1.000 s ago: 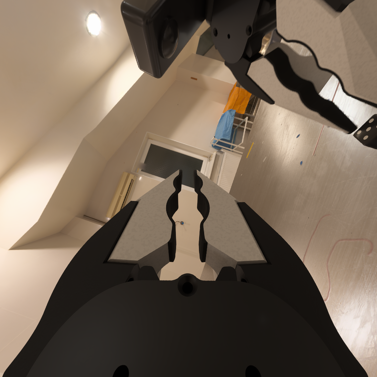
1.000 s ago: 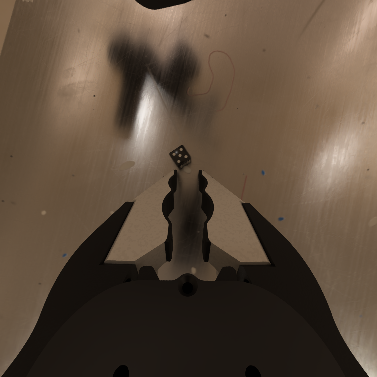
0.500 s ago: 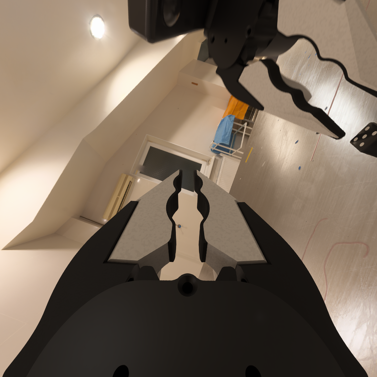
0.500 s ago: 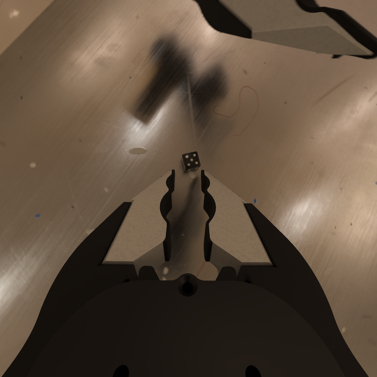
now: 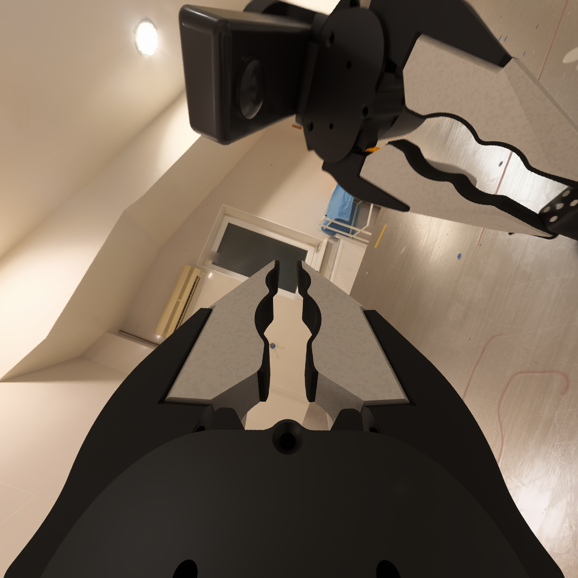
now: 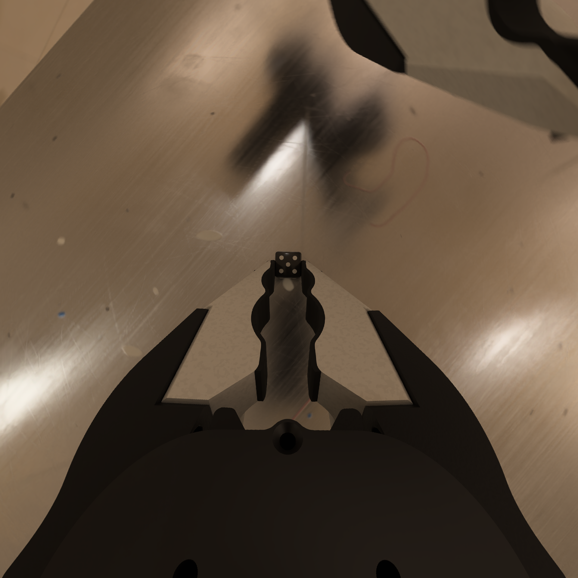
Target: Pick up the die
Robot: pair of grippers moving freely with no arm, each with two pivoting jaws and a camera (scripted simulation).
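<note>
Right gripper (image 6: 287,266) fingers apart, straddling the black die (image 6: 287,264) at frame centre, seemingly not yet clamped; left gripper (image 5: 287,266) slightly parted, empty, aside.

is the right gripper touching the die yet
Cannot tell. In the right wrist view the black die sits between the tips of the right gripper, filling the gap, but no clear contact or daylight shows on either side.
</note>
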